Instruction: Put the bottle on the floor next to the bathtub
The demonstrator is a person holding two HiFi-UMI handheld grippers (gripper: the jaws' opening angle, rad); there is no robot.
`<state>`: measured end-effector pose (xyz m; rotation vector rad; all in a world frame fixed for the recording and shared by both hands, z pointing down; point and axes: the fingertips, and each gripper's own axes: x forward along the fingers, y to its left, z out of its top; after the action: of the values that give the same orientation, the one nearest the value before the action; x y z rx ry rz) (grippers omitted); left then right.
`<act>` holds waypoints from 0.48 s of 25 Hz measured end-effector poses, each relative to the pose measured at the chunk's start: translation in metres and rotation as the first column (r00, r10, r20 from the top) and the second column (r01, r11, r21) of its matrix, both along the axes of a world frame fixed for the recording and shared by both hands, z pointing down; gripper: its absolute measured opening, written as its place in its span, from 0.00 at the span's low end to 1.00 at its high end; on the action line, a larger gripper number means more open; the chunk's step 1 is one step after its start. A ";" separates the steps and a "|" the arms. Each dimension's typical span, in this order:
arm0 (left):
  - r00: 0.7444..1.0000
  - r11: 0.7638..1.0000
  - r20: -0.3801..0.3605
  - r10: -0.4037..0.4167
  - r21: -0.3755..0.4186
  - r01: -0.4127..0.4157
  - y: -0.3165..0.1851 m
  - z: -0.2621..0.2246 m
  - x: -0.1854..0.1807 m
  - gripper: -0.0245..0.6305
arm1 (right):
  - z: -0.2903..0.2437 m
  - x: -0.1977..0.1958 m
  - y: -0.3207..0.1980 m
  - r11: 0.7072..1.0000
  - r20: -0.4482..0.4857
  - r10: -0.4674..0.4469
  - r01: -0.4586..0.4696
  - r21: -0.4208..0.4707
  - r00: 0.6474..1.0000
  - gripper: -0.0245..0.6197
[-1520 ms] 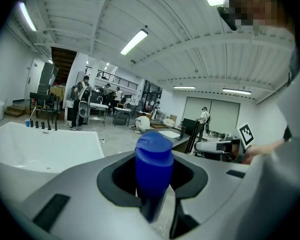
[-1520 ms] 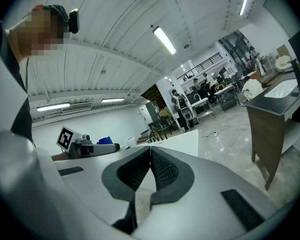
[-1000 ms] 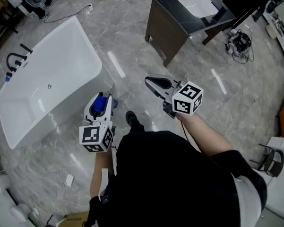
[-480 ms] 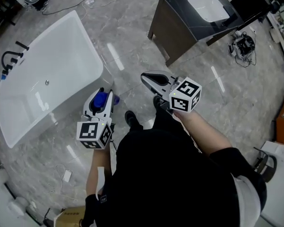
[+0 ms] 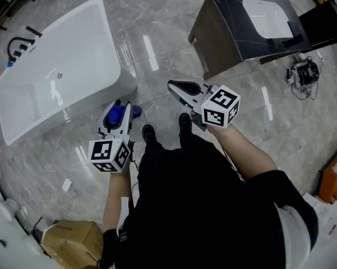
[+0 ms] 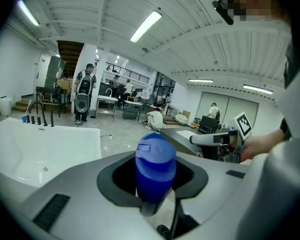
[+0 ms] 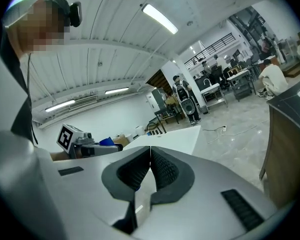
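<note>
Left gripper (image 5: 120, 105) clamped on the blue bottle (image 6: 155, 166), bottle upright, held in the air over the floor (image 5: 157, 32) near the bathtub (image 5: 56, 83) corner; right gripper (image 7: 150, 156) jaws together, nothing between them

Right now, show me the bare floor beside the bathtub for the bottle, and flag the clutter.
Bare floor lies between the bathtub and the dark vanity, and just ahead of the shoes by the tub's near corner. Crowded: the cardboard box corner at lower left, cables right of the vanity.
</note>
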<state>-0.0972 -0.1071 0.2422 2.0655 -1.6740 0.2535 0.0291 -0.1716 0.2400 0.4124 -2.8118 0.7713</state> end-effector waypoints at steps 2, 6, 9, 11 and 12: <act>0.999 0.999 0.005 -0.036 -0.004 0.036 -0.001 0.002 0.010 0.26 | 0.006 0.010 -0.002 0.999 0.000 -0.036 0.036 -0.015 0.999 0.08; 0.995 0.995 0.004 -0.099 -0.012 0.099 -0.005 0.008 0.026 0.26 | 0.010 0.026 -0.005 0.995 0.000 -0.102 0.102 -0.017 0.995 0.08; 0.992 0.992 0.004 -0.126 -0.023 0.126 -0.011 0.015 0.036 0.26 | 0.013 0.037 -0.008 0.991 -0.001 -0.129 0.129 -0.021 0.992 0.08; 0.992 0.991 0.004 -0.130 -0.027 0.130 -0.017 0.019 0.038 0.26 | 0.019 0.038 -0.012 0.990 -0.010 -0.142 0.142 -0.027 0.990 0.08; 0.991 0.991 0.003 -0.131 -0.030 0.131 -0.019 0.021 0.037 0.26 | 0.023 0.037 -0.015 0.989 -0.017 -0.147 0.147 -0.031 0.989 0.08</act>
<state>-0.0598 -0.1263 0.2636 1.9241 -1.7867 0.2356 0.0664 -0.1862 0.2635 0.2036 -2.7710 0.7723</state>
